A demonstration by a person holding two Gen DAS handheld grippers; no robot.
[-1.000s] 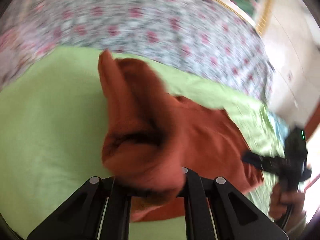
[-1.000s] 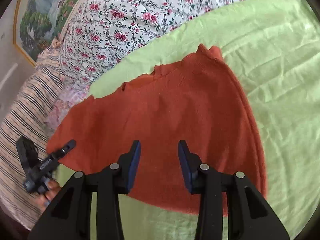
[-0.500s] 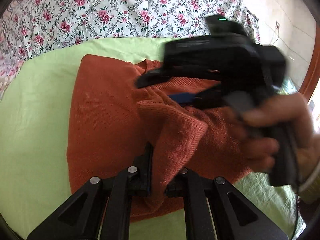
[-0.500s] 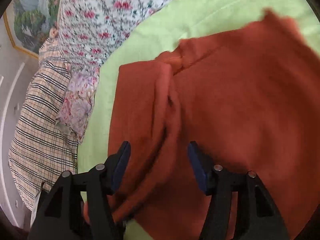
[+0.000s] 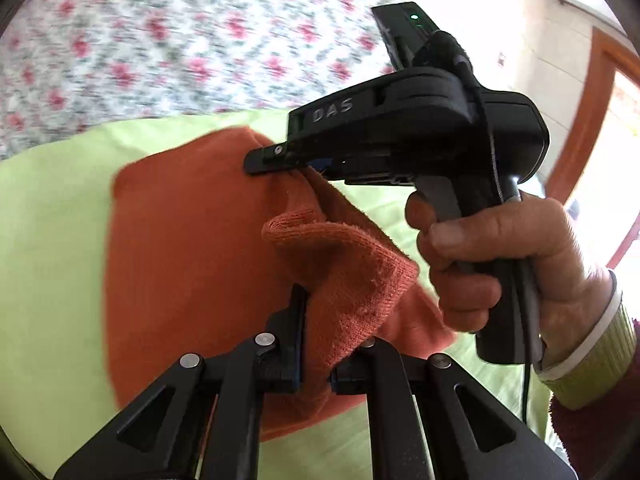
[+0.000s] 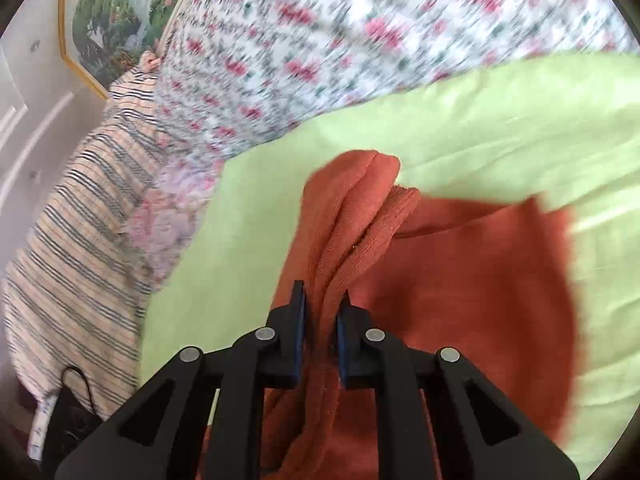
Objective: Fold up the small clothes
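Left gripper [image 5: 316, 344] and right gripper [image 6: 322, 328] each clamped a fold of the orange knit garment [image 6: 472, 280], lifted off the green sheet [image 6: 500, 120], probably to double it over.

Light: I see bright daylight, blown out by the doorway [image 5: 612, 152].
Blur: floral bedspread [image 6: 320, 40] smears in both my views.
Edges: fisheye-bent, black corners.

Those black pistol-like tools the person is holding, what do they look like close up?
The right gripper is matte black plastic with a pistol handle, raised "DAS" lettering, a green light and a thin black cable. The fingers carry blue pads and silver rivets. The right hand is bare, with a yellow-green ribbed cuff under a maroon sleeve.
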